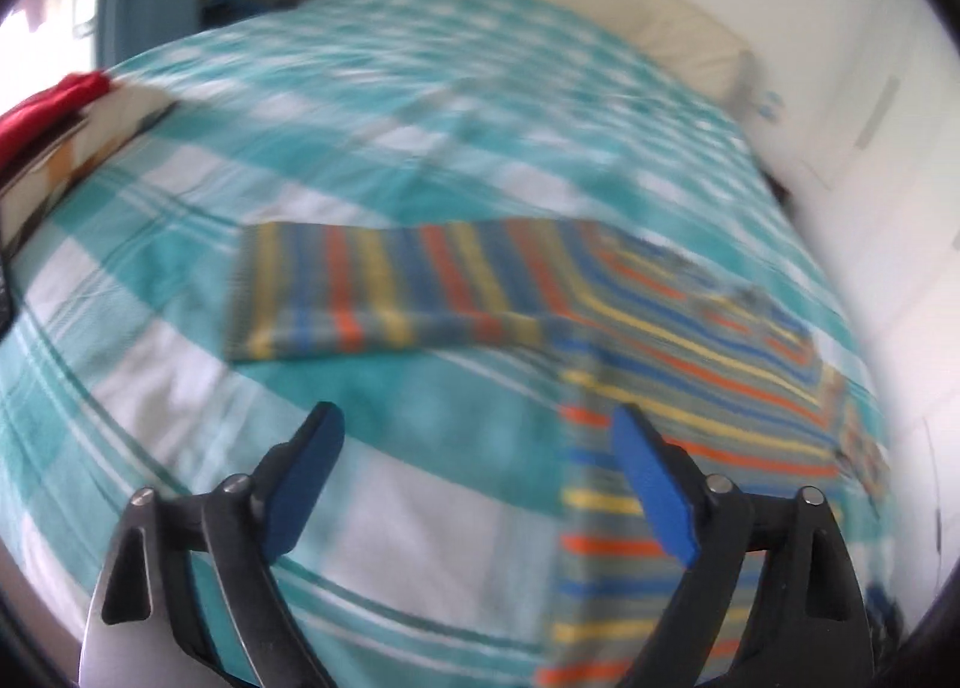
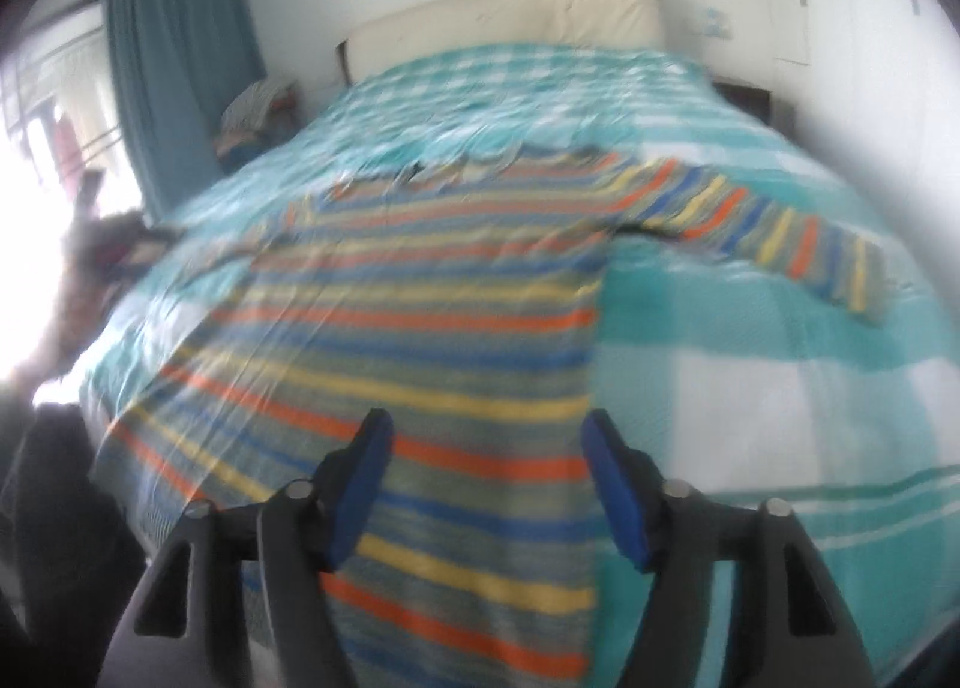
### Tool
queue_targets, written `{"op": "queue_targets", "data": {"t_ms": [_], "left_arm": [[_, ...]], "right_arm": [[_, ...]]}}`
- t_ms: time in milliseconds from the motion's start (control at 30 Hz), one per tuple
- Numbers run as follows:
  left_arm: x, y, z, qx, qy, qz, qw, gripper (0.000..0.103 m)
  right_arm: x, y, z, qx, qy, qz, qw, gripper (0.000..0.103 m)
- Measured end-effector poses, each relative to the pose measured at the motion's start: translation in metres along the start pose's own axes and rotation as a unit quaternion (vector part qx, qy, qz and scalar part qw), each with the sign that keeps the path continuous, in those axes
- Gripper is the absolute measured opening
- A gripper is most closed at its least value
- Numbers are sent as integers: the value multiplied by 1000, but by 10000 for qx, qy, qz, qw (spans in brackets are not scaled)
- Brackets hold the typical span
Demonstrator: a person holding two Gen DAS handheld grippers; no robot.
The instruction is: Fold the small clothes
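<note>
Striped sweater (image 2: 420,298) lies flat on the checked bedspread (image 1: 420,148), sleeves spread left and right; both our left gripper (image 1: 480,448) and right gripper (image 2: 486,448) released, empty; we judge best to pinch a sleeve cuff and fold inward smoothly.

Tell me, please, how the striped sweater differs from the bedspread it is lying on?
The striped sweater has narrow orange, yellow and blue stripes on grey; the bedspread has broad teal and white checks. The sweater covers only part of the bed, sleeves spread to both sides; the bedspread covers the whole mattress. Both lie flat.
</note>
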State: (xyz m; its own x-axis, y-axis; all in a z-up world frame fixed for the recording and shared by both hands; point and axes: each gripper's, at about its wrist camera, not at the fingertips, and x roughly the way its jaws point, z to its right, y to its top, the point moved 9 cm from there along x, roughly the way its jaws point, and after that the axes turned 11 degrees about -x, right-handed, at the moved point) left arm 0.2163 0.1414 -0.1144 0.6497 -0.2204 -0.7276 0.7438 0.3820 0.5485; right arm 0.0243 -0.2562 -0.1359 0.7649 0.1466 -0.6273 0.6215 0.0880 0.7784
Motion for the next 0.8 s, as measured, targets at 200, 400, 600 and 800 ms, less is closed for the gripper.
{"op": "queue_targets", "data": {"t_ms": [200, 400, 600, 800], "left_arm": [[15, -57, 71, 537, -527, -97, 9971, 96], [74, -106, 64, 1209, 114, -116, 9925, 96], [80, -107, 61, 1154, 3, -221, 9931, 102], [82, -112, 65, 1241, 102, -224, 9920, 102]], "right_arm": [[13, 31, 59, -225, -744, 37, 9970, 71], [63, -3, 99, 60, -1039, -232, 9943, 72], [76, -17, 104, 141, -962, -319, 9948, 86], [74, -17, 108, 230, -844, -227, 9959, 86]]}}
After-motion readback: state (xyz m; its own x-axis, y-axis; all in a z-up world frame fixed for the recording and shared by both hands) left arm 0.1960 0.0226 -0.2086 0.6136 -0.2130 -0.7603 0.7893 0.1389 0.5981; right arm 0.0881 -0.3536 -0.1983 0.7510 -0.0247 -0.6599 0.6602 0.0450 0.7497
